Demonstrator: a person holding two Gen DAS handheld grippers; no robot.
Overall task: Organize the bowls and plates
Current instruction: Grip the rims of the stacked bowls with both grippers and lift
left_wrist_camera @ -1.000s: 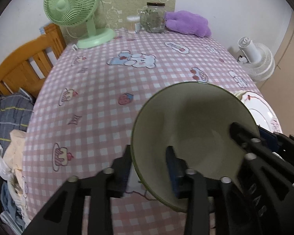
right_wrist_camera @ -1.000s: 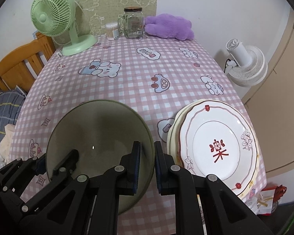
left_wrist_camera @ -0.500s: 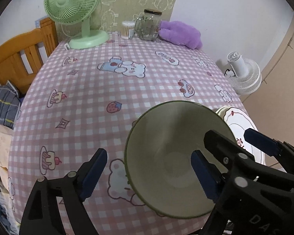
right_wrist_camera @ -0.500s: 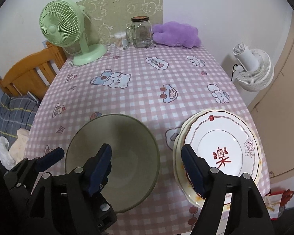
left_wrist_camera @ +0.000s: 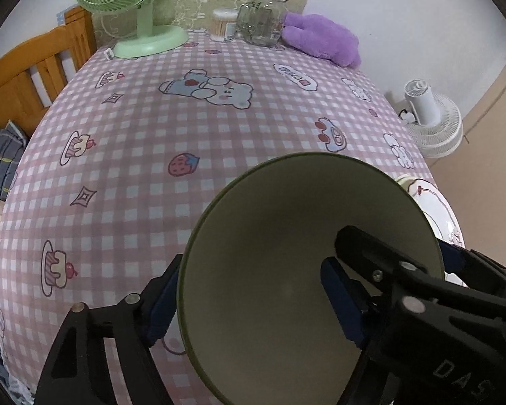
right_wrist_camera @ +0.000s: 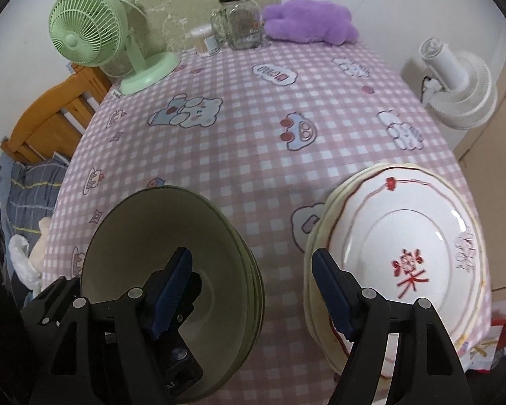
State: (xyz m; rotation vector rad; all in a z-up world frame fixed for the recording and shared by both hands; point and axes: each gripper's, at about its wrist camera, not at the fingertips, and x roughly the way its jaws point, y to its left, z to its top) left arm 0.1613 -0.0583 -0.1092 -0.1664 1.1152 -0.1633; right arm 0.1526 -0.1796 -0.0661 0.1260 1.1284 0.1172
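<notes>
Bowls (right_wrist_camera: pixel 172 270), olive green, sit stacked near the table's front edge, the left gripper (left_wrist_camera: pixel 249 307) straddling the stack's left rim: one pad outside the wall, the other over the inside, neither pressing. Its jaws have just been closing a little after springing wide. The right gripper (right_wrist_camera: pixel 253 290) has just spread its jaws; they stand wide, one pad over the bowls' inside, the other at the edge of the plates (right_wrist_camera: pixel 398 256), gripping nothing. The plates, white with red marks, are piled just right of the bowls on the checked cloth (right_wrist_camera: pixel 253 128). A green fan (right_wrist_camera: pixel 94 33), a jar (right_wrist_camera: pixel 241 23) and a purple plush (right_wrist_camera: pixel 310 23) stand at the far edge.
</notes>
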